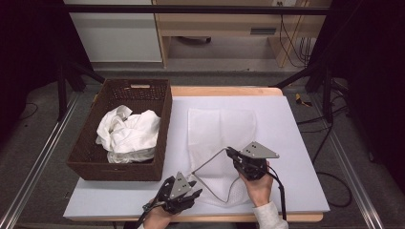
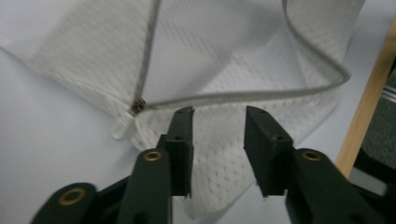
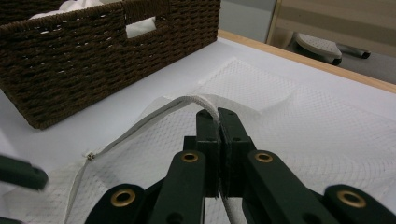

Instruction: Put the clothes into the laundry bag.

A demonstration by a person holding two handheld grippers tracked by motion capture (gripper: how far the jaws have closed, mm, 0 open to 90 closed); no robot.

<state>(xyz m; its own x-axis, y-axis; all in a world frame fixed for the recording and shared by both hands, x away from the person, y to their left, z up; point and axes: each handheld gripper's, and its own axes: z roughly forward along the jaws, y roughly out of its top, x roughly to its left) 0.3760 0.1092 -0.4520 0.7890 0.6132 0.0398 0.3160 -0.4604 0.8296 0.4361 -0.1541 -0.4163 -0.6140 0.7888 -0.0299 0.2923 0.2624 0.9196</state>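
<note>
— Pinching the zipper edge (image 3: 198, 100) of the white mesh bag (image 1: 220, 129) with the right gripper (image 3: 217, 114), jaws pressed tight on the tape, edge raised off the surface (image 1: 291, 143).

— And the left gripper (image 2: 218, 116)?

— Parted, nothing clamped; poised just over the bag's near corner, beside the zipper pull (image 2: 136, 106). Seen from above at the front edge of the surface (image 1: 191, 188).

— Position of the bag?

— Flat on the white surface, right of the brown wicker basket (image 1: 162, 119), zipper open and looping from the pull up to the right gripper (image 1: 232, 153) and round toward the near edge.

— Inside the basket?

— Crumpled white cloth (image 1: 128, 133), well apart from both grippers.
</note>
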